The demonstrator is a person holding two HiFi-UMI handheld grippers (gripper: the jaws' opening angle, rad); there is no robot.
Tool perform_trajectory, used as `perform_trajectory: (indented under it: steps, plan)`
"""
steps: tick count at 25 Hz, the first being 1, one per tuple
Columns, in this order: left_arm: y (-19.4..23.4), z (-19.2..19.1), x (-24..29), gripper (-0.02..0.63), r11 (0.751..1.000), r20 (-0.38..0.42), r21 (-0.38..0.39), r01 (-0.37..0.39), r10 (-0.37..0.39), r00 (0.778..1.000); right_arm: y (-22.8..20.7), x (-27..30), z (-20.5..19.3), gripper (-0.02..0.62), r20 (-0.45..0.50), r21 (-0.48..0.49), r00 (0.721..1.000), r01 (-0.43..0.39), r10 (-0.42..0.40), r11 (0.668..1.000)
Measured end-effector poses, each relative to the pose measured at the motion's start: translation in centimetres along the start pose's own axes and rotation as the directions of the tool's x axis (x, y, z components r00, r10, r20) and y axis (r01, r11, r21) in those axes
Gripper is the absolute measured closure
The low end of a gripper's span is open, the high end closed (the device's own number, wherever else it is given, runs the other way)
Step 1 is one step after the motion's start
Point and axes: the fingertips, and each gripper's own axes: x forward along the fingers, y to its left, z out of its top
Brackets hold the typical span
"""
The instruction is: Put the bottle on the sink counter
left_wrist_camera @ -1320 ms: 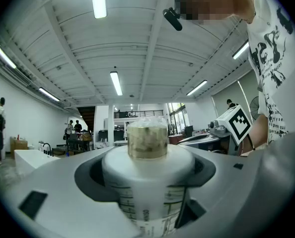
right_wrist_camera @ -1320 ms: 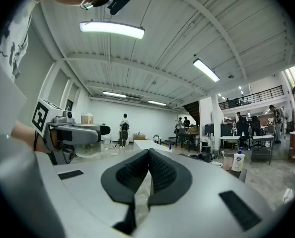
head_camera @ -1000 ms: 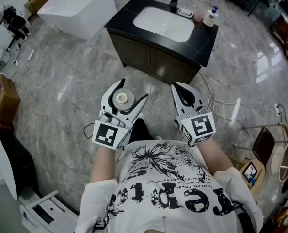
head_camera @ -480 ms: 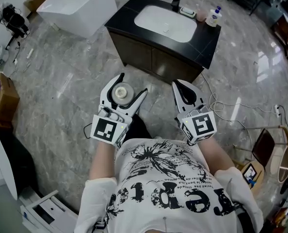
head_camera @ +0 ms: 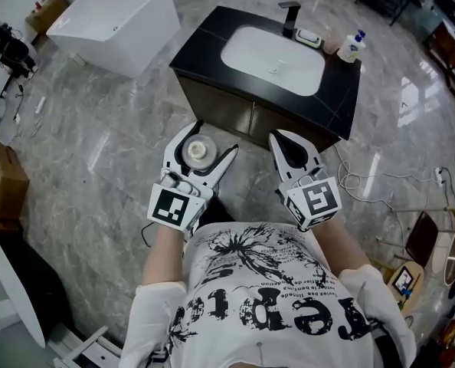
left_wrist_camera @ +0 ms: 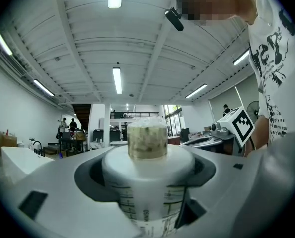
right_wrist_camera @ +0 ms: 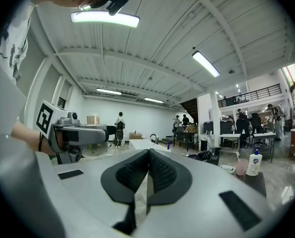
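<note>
Gripping the bottle [head_camera: 194, 152] in the left hand-held gripper [head_camera: 204, 146], right hand-held gripper [head_camera: 284, 139] clenched empty, sink counter [head_camera: 342, 90] ahead

Head view looks steeply down — 2 gripper views face ceiling [left_wrist_camera: 88, 43].

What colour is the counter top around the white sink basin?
Black; the counter top shows best in the head view.

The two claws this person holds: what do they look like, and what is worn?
The left claw and right claw are white shells, each with two curved jaws lined with black textured pads. Behind each sits a white cube with black square markers. The person wears a white short-sleeved T-shirt with black print.
</note>
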Motion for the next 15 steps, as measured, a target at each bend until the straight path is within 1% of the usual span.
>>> perform_trajectory:
  steps: [2,3,5,8,12,15]
  plan:
    - [4.0,0.4,1.8,0.258,0.999,0.04,-0.025,0.029,-0.028,0.999,-0.4,4.2,0.4,0.581,-0.01,0.007,1.0,0.023,-0.023,1.0]
    - [6.0,0.3,2.8,0.258,0.998,0.047,-0.033,0.045,-0.043,0.998,-0.9,6.4,0.7,0.581,-0.014,0.01,0.999,0.039,-0.039,0.999]
    - [10.4,0.0,4.8,0.258,0.997,0.037,-0.034,0.074,-0.072,0.997,-1.9,10.9,1.2,0.581,-0.018,0.017,0.997,0.07,-0.07,0.997]
    - [16.8,-1.2,7.6,0.258,0.992,-0.021,-0.008,0.127,-0.127,0.992,-3.4,17.5,1.8,0.581,-0.025,0.026,0.992,0.121,-0.12,0.992]
    - [24.0,-1.3,11.5,0.258,0.983,0.028,-0.031,0.182,-0.181,0.983,-5.5,25.0,2.0,0.581,-0.037,0.051,0.981,0.194,-0.192,0.98]
    - [28.3,-2.0,14.1,0.258,0.974,0.022,-0.039,0.222,-0.221,0.975,-6.5,29.3,1.7,0.581,-0.054,0.056,0.973,0.226,-0.223,0.973]
